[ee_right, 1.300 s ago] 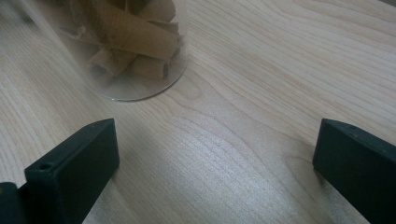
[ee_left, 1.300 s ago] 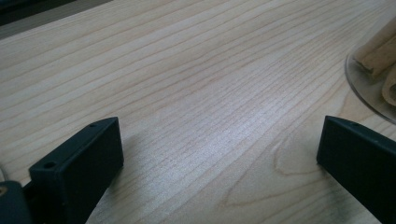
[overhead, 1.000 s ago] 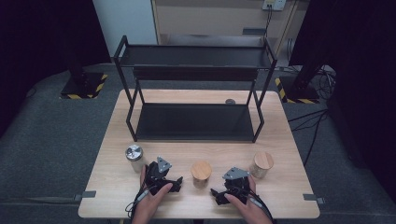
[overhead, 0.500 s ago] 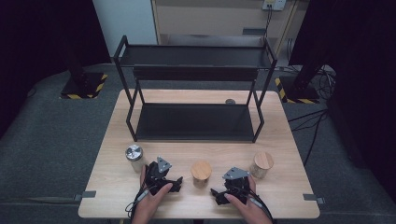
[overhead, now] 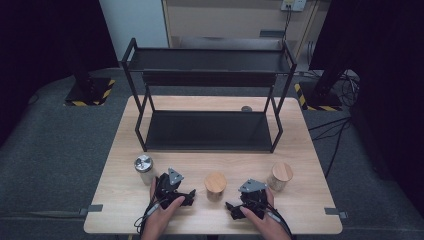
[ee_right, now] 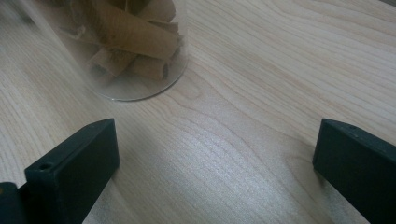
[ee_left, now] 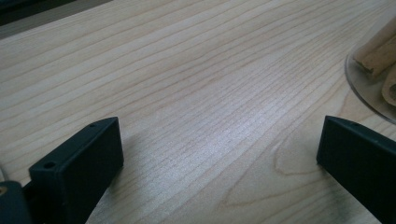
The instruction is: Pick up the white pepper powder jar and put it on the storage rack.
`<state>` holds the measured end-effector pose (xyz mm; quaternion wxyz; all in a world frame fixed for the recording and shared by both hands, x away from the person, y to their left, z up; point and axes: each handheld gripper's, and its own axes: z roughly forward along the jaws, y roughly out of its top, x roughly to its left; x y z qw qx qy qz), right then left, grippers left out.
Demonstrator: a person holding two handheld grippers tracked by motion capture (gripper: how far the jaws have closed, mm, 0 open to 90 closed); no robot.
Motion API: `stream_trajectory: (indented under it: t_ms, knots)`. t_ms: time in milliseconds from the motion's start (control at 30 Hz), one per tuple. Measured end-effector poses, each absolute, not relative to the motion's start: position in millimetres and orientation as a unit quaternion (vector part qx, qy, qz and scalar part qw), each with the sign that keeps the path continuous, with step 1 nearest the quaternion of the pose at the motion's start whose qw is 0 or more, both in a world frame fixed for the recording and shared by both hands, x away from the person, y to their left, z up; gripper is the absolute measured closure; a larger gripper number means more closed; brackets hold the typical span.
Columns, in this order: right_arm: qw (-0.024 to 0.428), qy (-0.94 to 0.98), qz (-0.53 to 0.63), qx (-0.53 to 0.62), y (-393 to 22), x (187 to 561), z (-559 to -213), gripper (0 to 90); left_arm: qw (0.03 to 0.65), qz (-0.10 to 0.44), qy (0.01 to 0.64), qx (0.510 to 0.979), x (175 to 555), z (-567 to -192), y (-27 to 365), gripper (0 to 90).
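The wooden worktop (overhead: pixel 310 165) carries everything. At its back stands a black two-tier metal rack (overhead: pixel 207 100), both tiers bare; a small dark round thing (overhead: pixel 246 108) lies on the worktop just behind the lower tier, too small to identify.

Along the front runs a row of three jars. The middle jar (overhead: pixel 215 185), clear glass with a wooden lid, stands between the two grippers and holds rolled brown sticks, seen through its wall in the right gripper view (ee_right: pixel 126 42) and at the right edge of the left gripper view (ee_left: pixel 376 60). A second wooden-lidded jar (overhead: pixel 280 176) stands near the right edge, just beyond the right hand. A metal-lidded jar (overhead: pixel 143 168) stands at the left, just beside the left hand.

The left gripper (overhead: pixel 189 197) rests low on the worktop, held by the left hand (overhead: pixel 160 215), and points right toward the middle jar. Its jaws are spread wide with only bare wood between them, clear of the jar. The right gripper (overhead: pixel 231 209), in the right hand (overhead: pixel 265 220), points left toward the same jar; its jaws are likewise spread wide and empty, the jar base just ahead of them and not touched.
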<state>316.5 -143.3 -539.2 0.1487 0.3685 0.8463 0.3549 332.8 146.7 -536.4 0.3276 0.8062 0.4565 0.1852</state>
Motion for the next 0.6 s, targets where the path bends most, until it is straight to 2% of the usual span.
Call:
stream_trajectory:
  t_ms: [600]
  knots:
    - [0.148, 0.846, 0.355, 0.369, -143.2, 316.5, -539.1, 0.4, 0.344, 0.172, 0.466, 0.797, 331.8, -534.7, 152.0, 1.2]
